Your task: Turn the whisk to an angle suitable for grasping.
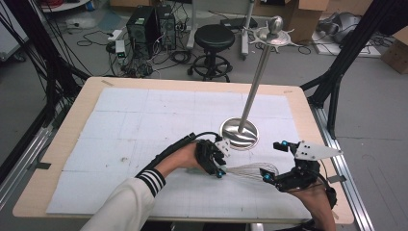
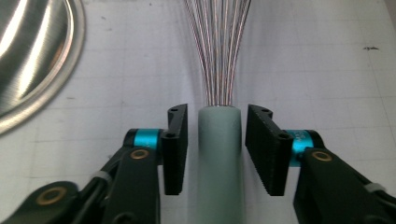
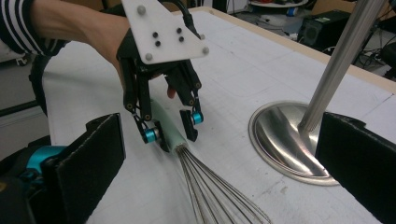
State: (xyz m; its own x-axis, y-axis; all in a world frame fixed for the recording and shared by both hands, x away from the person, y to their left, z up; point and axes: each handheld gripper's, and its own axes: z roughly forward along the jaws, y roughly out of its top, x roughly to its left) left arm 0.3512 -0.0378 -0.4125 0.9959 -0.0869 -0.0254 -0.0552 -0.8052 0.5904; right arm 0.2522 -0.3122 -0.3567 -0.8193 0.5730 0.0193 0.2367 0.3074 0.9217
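My left jaws straddle a whisk handle; my right jaws stand wide.

From above, the whisk point(image 1: 250, 169) lies on the table point(image 1: 120, 115) between my left gripper point(image 1: 219, 161) and right gripper point(image 1: 274, 161), beside the stand base point(image 1: 239, 133). In my left gripper view, slim gaps flank the handle point(image 2: 219, 158), pads not pressing. In my right gripper view, the jaws gape around the wires point(image 3: 210, 191), gripping nothing.

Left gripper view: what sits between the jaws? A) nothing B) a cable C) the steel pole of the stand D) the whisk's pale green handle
D: the whisk's pale green handle runs up between the left gripper jaws, gaps showing on both sides, with the wires fanning out beyond it.
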